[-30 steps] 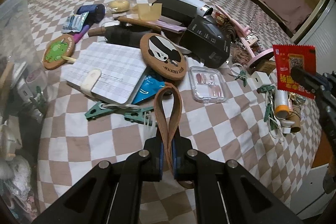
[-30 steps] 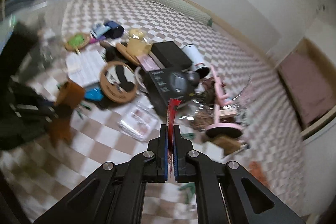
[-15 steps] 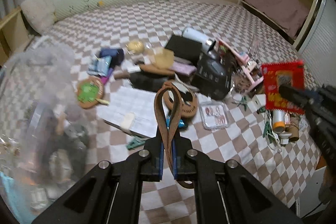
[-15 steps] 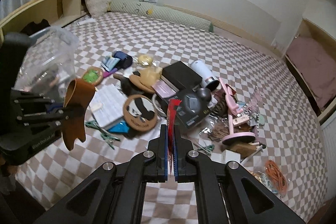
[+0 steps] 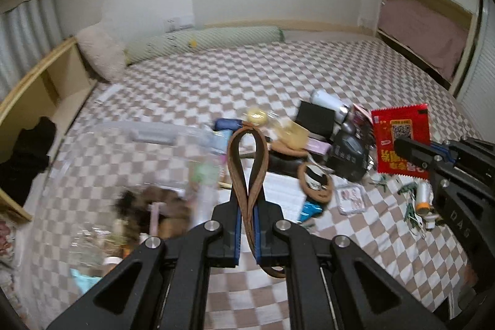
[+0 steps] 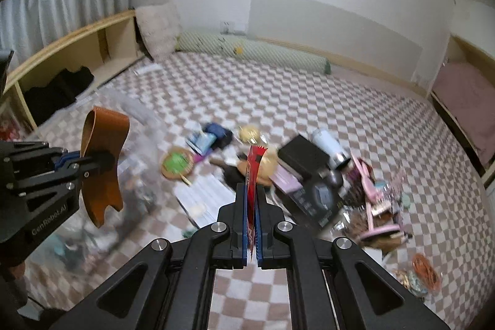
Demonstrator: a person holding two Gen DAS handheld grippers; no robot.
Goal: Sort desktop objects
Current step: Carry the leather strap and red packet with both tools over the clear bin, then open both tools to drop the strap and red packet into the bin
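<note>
Both lifted clear of clutter (image 5: 312,156) vs 1 s ago. L gripper (image 5: 247,225) clenched on leather strap (image 5: 247,163), R gripper (image 6: 253,225) on red packet (image 6: 253,172). Likely headed for clear bin (image 6: 136,175).

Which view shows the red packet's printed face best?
The left wrist view: the red packet faces it, showing its code square and lettering, pinched by the right gripper. The right wrist view shows only its thin edge between the fingers.

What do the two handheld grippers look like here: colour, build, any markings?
Both are matte black two-finger units. The left gripper and right gripper each have angular linkage arms with triangular cut-outs, silver round pivot bolts and blue pads lining the fingers' inner faces. Seen side-on from the right wrist view, the left one carries white "GenRobot.AI" lettering. No hands or sleeves clearly show.
</note>
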